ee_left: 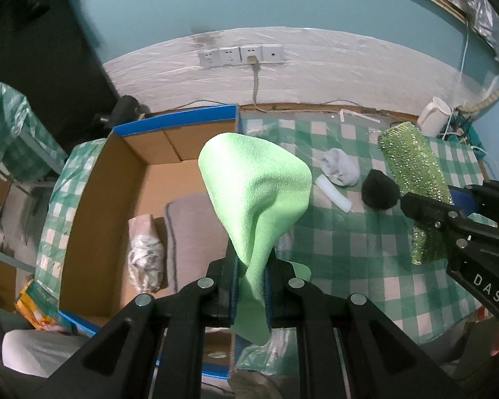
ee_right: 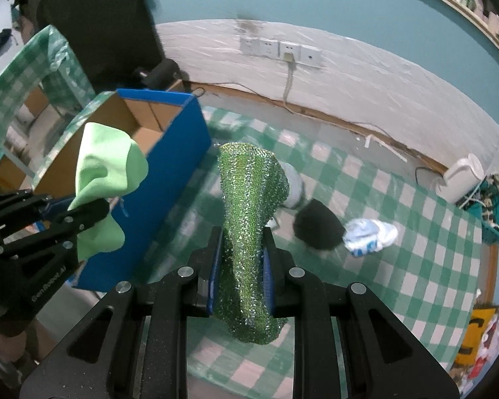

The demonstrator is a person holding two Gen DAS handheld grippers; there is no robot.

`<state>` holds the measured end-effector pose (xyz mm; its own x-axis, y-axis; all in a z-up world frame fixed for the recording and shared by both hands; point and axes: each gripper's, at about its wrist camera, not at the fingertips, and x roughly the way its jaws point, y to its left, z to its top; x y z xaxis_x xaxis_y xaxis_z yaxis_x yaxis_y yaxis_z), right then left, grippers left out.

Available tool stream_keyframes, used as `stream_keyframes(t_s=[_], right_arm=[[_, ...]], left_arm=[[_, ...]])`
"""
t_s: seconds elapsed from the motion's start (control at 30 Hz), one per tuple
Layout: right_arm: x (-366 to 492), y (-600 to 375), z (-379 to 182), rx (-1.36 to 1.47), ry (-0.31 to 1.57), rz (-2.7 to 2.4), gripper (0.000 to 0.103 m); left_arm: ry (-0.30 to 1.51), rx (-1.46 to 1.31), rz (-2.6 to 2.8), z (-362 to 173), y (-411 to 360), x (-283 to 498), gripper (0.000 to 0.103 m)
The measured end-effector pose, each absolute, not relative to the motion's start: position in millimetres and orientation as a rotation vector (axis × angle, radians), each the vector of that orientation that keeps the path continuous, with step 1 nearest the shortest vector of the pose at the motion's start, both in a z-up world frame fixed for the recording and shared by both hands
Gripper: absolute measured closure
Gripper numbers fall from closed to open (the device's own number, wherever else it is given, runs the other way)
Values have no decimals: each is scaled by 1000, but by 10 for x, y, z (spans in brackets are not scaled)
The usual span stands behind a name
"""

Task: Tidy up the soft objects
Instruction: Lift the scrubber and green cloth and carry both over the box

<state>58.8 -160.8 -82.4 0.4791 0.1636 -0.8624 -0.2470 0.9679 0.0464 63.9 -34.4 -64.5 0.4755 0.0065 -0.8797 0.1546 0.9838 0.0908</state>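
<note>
L gripper [ee_left: 251,286] clamped on light-green cloth [ee_left: 256,186] above box [ee_left: 93,199] at table's [ee_left: 366,266] left edge, R gripper [ee_right: 239,282] pinching sparkly green cloth [ee_right: 249,199] over table mid, prob both lifted for dropping into box.

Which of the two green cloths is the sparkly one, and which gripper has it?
The sequin-like green cloth, pinched in the right gripper; the left gripper holds the plain, matte light green cloth.

left claw [ee_left: 251,286] matte black plastic linkage, silver round rivets, blue finger pads, right claw [ee_right: 241,279] same build, white "DAS" lettering on its side
</note>
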Motion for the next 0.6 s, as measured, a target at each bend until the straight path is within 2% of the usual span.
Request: stream_keyframes(t_s=[0.6], right_arm=[[802,-650,-732,-167,1031,376,83]], left_arm=[[1062,80,22,-660,490,645,91]])
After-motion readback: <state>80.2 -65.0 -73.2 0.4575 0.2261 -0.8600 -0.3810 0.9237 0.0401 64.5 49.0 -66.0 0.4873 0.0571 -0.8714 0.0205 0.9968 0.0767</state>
